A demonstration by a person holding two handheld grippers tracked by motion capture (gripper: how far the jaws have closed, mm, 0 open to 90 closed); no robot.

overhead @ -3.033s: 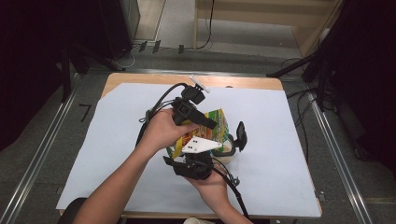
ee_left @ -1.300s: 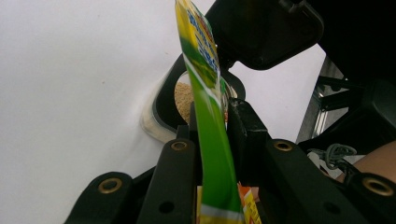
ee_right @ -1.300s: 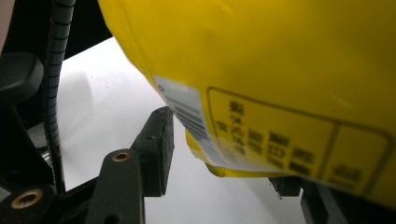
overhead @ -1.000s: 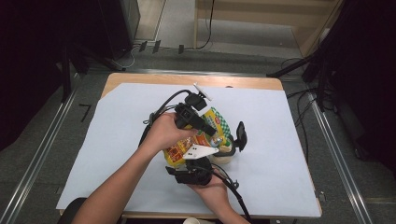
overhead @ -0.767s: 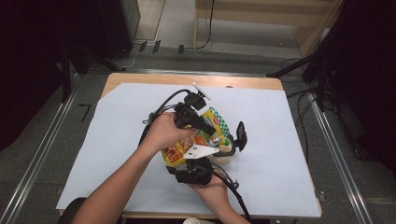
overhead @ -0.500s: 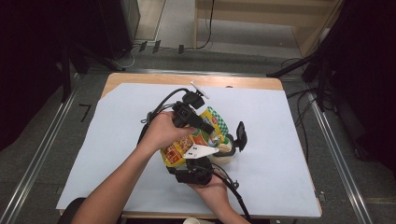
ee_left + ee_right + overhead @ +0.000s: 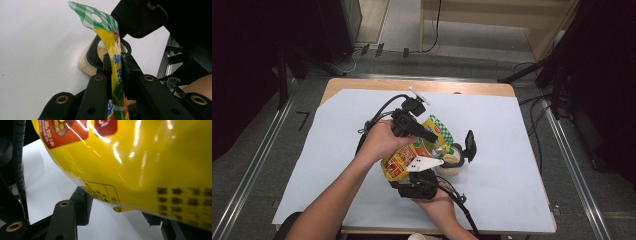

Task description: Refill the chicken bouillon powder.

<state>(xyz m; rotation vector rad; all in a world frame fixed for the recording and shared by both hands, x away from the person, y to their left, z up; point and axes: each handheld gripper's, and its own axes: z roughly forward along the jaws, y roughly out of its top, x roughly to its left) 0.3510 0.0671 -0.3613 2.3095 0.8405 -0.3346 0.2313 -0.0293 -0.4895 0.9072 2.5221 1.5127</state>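
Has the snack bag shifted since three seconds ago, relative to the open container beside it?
Yes. In the high view the snack bag has tilted, its green checkered top now leaning toward the open container, which stays put on the table.

You have tilted the glossy yellow snack pouch (image 7: 414, 147) further over the round beige container (image 7: 453, 161); its green-checked top edge now apparently overhangs the container mouth.

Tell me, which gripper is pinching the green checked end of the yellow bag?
The left gripper: its jaws squeeze the yellow bag just below the green checked top. The right gripper holds the bag's other end, nearer the person.
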